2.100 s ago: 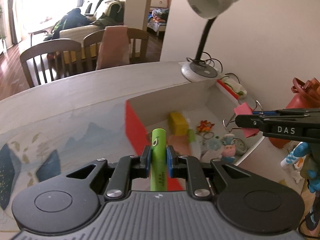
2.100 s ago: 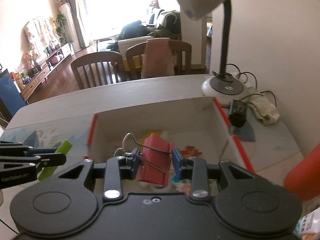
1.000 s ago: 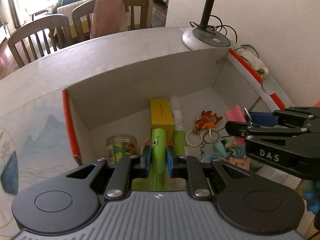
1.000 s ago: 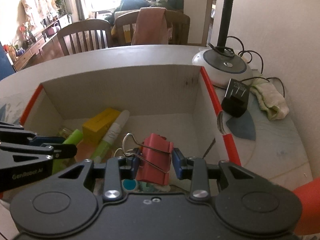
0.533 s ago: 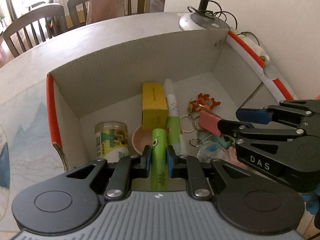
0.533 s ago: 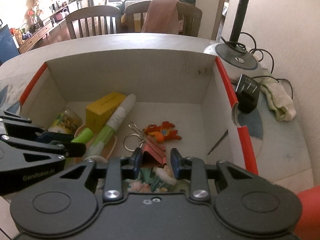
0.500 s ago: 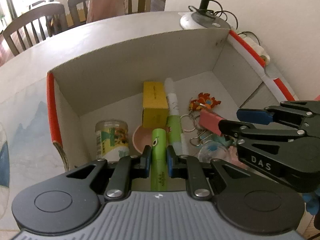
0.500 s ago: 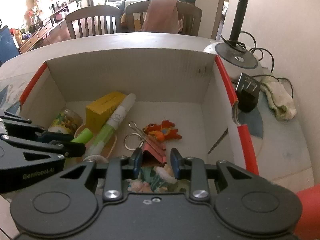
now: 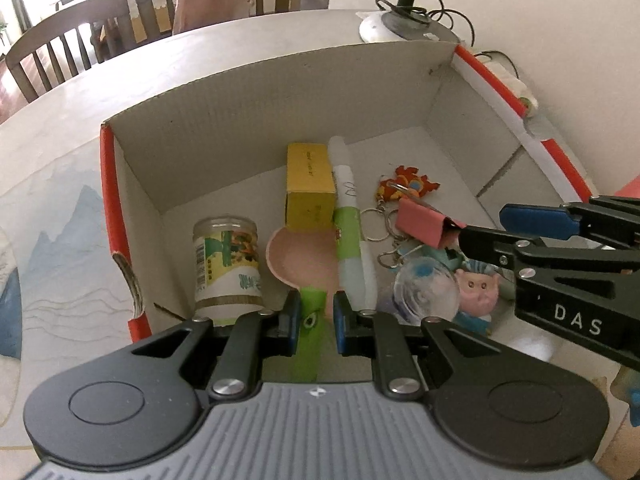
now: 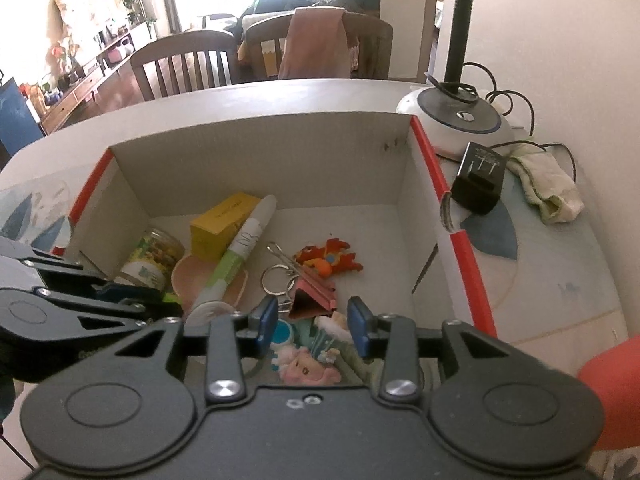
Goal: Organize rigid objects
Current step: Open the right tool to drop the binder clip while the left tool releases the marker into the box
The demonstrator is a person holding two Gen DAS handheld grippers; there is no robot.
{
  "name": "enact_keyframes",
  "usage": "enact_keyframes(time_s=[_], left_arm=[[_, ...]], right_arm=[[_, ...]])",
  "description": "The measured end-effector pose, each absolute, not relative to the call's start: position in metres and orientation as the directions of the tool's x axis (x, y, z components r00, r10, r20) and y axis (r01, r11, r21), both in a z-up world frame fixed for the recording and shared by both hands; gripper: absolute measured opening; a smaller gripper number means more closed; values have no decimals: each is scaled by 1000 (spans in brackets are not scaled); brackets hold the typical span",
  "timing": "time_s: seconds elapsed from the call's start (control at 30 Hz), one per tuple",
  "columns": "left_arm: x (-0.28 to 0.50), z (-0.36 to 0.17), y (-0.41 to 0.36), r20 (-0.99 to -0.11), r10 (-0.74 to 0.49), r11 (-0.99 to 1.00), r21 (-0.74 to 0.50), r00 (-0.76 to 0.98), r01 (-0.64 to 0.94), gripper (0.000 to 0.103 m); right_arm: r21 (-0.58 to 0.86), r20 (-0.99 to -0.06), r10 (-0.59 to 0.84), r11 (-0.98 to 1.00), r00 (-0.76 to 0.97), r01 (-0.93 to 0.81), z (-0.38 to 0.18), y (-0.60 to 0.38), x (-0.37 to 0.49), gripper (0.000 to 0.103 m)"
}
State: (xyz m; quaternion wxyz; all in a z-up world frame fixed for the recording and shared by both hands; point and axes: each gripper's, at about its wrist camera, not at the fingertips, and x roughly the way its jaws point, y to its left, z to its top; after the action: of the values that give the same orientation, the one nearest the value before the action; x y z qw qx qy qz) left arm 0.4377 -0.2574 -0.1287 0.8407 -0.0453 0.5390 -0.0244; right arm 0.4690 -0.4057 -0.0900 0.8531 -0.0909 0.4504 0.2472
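The right gripper (image 10: 312, 320) fingers are opening, the pink clip (image 10: 310, 300) now dropped between them into the box (image 10: 256, 152), while the left gripper (image 9: 314, 318) fingers hold the green tube (image 9: 310, 328).

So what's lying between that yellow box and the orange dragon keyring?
A white-and-green marker lies between yellow box and dragon keyring, touching the box; clearest in the left wrist view.

Two handheld black grippers, blue-padded fingers.
Left gripper (image 9: 314, 316): matte black linkage arms, two silver screw heads, round embossed discs each side, grey ribbed housing with a small white mark; also seen side-on at left of the right wrist view, faint white lettering. Right gripper (image 10: 312, 318): same black build, blue pads, silver screws, two small holes centre; its side bears white "DAS" lettering in the left wrist view.
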Motion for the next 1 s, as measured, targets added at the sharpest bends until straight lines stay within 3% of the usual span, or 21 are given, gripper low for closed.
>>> enact_keyframes(time_s=[0.63,0.7,0.77,1.0], left_arm=[[381,-72,-239,-796,-169,985,-112,581,133,17],[373,-65,-235,-780,-178,983,-109,600,151,17],[367,-61,-231,-770,-187,981,-111,610,160,17],[346,-51,-212,-753,-203,977,-119,626,175,17]], right_arm=[[181,-728,424,877,539,-446,-47,-413,412,40],[175,-718,422,879,553,-444,-44,-409,402,46],[173,-699,421,884,578,-434,-40,-407,392,64],[197,-662,427,892,615,-408,-29,-405,366,67]])
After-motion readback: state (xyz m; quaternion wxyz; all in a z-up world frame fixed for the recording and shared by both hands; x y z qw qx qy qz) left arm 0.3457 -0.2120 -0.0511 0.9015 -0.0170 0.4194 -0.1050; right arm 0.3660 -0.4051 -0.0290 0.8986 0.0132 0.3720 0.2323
